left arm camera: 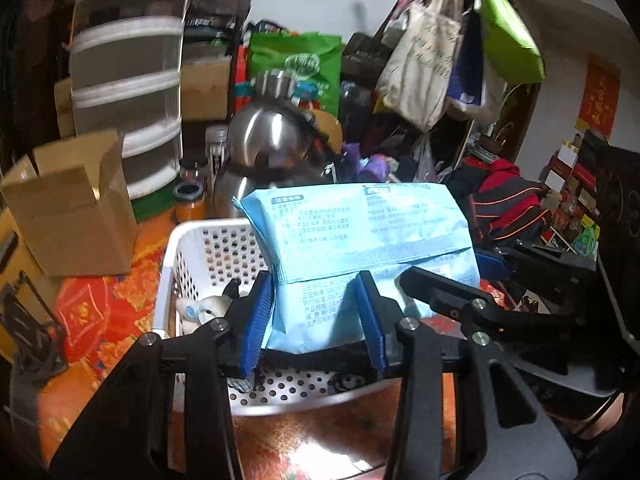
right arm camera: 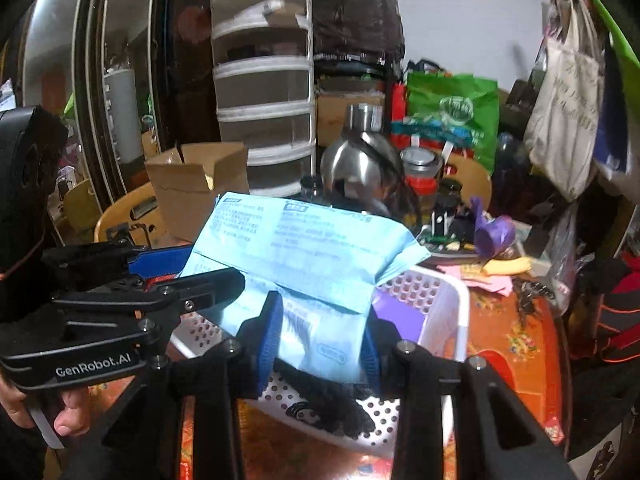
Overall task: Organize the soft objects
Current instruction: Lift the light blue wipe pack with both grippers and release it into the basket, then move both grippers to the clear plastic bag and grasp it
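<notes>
Pale-blue soft plastic pack of tissues [left arm camera: 360, 240], printed with dark text, hangs above the white perforated plastic basket [left arm camera: 192, 256], pinched at its near edge by both tools at once. Your left gripper [left arm camera: 316, 316] has its blue-padded fingers closed against the pack's lower flap, and your right gripper [right arm camera: 320, 336] grips the same edge just beside it, jaws narrowed to the width of the squeezed film. The pack [right arm camera: 304, 248] looks light and yielding: the wrapper creases along its seam and bulges above the pads, so judge it as compressible, a little slick, and in no way fragile. Holding it by the thin flap lets the bulk sag away from you; a bite deeper on the padded body, either side of the seam, would likely steady it better.

Inside the white basket [right arm camera: 448, 300], below the pack, you have a small cream-coloured plush toy [left arm camera: 200, 308] against the left wall, a dark knitted or furry item [right arm camera: 332, 404] on the floor near the front rim, and a purple flat object [right arm camera: 400, 316] against the right wall. What the dark item is cannot be told.

Behind the basket stand a polished steel kettle [left arm camera: 264, 148] and an open brown cardboard box [left arm camera: 76, 208] to its left, its contents hidden. The basket sits on an orange-red patterned tablecloth [left arm camera: 92, 320]. Room remains in the basket's middle for the pack, by the look of it.
</notes>
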Motion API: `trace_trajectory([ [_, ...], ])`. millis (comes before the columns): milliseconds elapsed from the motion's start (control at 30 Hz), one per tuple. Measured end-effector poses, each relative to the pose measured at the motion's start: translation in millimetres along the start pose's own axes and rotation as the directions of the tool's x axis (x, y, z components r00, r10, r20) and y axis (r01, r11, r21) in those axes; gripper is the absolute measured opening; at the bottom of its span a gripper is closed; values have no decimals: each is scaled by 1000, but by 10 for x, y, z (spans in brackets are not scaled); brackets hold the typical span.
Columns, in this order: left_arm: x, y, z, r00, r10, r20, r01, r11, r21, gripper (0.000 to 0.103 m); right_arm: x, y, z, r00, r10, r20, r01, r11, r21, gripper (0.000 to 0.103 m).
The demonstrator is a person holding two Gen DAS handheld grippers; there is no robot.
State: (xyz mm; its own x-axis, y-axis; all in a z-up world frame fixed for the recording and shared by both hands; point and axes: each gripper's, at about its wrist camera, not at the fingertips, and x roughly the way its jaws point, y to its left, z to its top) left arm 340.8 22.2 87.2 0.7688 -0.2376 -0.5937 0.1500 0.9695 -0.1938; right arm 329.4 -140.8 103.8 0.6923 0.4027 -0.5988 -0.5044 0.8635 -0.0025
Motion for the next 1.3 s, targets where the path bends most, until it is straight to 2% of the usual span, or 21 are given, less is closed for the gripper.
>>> trace_trajectory([
  [133, 285, 167, -86, 999, 16, -44, -17, 1000, -25, 40, 343, 12, -97, 999, -3, -43, 3, 1000, -1, 35],
  [333, 526, 325, -146, 997, 36, -70, -39, 998, -43, 39, 621, 4, -166, 997, 12, -72, -11, 1000, 14, 35],
  [500, 616, 326, -156, 997, 33, -70, -37, 998, -51, 37, 761, 96, -212, 995, -47, -85, 43, 998, -47, 36],
  [533, 616, 325, -155, 997, 38, -71, -41, 998, -48, 39, 760, 113, -216, 994, -69, -81, 64, 996, -59, 37],
  [567, 620, 340, -161, 996, 41, -73, -45, 998, -49, 39, 756, 115, -224, 993, -87, -83, 82, 994, -66, 42],
  [600, 600, 359, -165, 996, 42, -75, -46, 997, -55, 40, 743, 95, -233, 991, -104, -84, 99, 993, -63, 54],
  [633, 588, 388, -170, 997, 41, -73, -46, 997, -64, 43, 728, 61, -242, 989, -117, -89, 113, 992, -54, 61],
  [667, 559, 412, -172, 997, 44, -70, -49, 996, -73, 52, 702, 14, -249, 987, -133, -91, 130, 991, -44, 70],
  [700, 543, 443, -178, 996, 50, -70, -56, 995, -81, 59, 661, -40, -256, 985, -153, -85, 151, 988, -34, 71],
  [733, 528, 472, -185, 996, 59, -70, -65, 994, -87, 72, 614, -91, -261, 984, -161, -74, 160, 987, -21, 71],
  [767, 507, 485, -198, 996, 65, -65, -71, 994, -83, 76, 573, -135, -264, 985, -161, -69, 161, 987, -5, 73],
  [900, 396, 450, -326, 995, 77, -60, -80, 996, -44, 79, 386, -315, -326, 986, -149, -79, 155, 984, 84, 78],
  [1067, 246, 427, -564, 993, 65, -99, -72, 995, -68, 79, 141, -365, -535, 987, -140, -84, 149, 982, 113, 78],
  [1100, 182, 410, -666, 991, 69, -117, -78, 994, -74, 79, 72, -366, -617, 986, -138, -96, 150, 981, 125, 78],
  [1167, -19, 314, -825, 992, 100, -81, -102, 995, -24, 81, -56, -350, -773, 985, -130, -110, 145, 978, 148, 78],
  [1200, -172, 244, -959, 988, 133, -83, -134, 991, 5, 83, -178, -334, -905, 988, -109, -107, 126, 979, 161, 78],
  [1233, -260, 220, -1060, 985, 134, -110, -135, 991, 1, 85, -291, -318, -1034, 990, -88, -106, 106, 980, 169, 78],
  [1267, -382, 205, -1190, 985, 102, -137, -106, 994, -19, 85, -403, -301, -1170, 992, -77, -101, 93, 980, 174, 78],
  [1300, -510, 192, -1296, 990, 61, -125, -66, 997, -29, 85, -551, -274, -1361, 993, -68, -95, 84, 980, 179, 78],
])
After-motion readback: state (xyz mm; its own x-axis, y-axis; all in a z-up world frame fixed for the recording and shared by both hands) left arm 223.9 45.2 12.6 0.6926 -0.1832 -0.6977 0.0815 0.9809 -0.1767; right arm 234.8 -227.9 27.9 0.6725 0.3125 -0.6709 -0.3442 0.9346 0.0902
